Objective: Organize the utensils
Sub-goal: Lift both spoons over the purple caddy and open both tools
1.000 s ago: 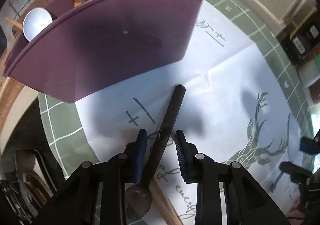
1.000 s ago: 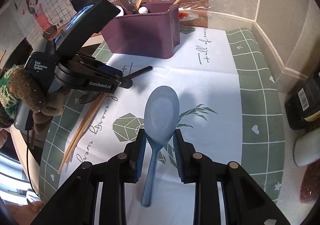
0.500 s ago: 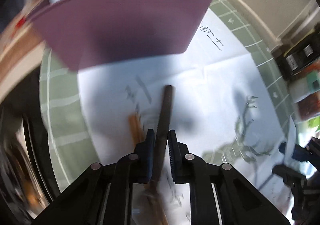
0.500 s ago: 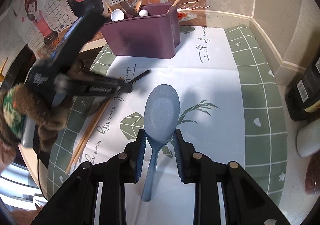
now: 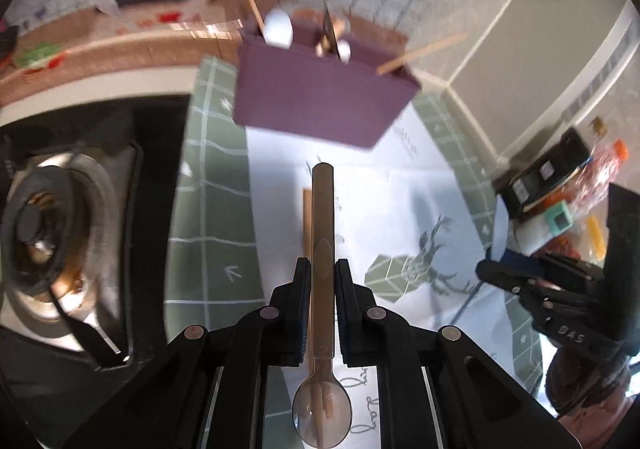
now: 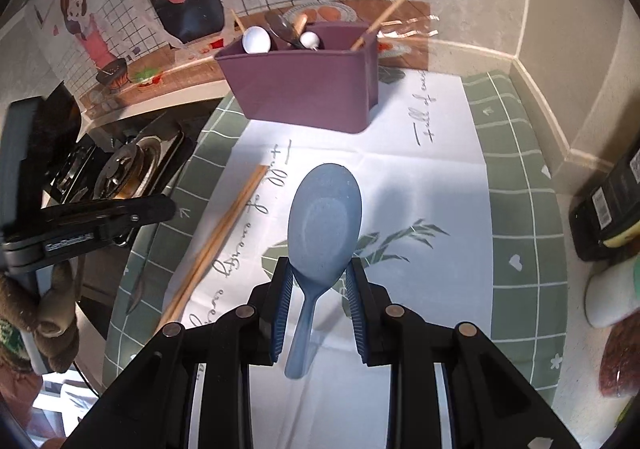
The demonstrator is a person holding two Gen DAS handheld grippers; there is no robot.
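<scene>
My left gripper [image 5: 322,269] is shut on the handle of a dark-handled metal spoon [image 5: 323,209], held above the mat with its bowl toward the camera. Ahead stands the purple utensil holder [image 5: 320,101], with white spoons and chopsticks in it. A pair of wooden chopsticks [image 5: 307,217] lies on the mat under the spoon. My right gripper [image 6: 320,273] is shut on a blue rice paddle [image 6: 324,217], lifted off the mat and aimed at the holder [image 6: 304,89]. In the right wrist view the chopsticks [image 6: 224,237] lie left of the paddle, and the left gripper [image 6: 168,207] hangs beyond them.
A green and white mat [image 6: 520,169] covers the counter. A gas stove burner [image 5: 40,229] sits past the mat's left edge. Dark bottles and packets [image 6: 608,205] crowd the right wall corner. A tiled wall with a sticker rises behind the holder.
The left gripper closed on the spoon handle, lifted it off the mat, rolled and pulled back from the holder. The right gripper rose slightly with the paddle.
</scene>
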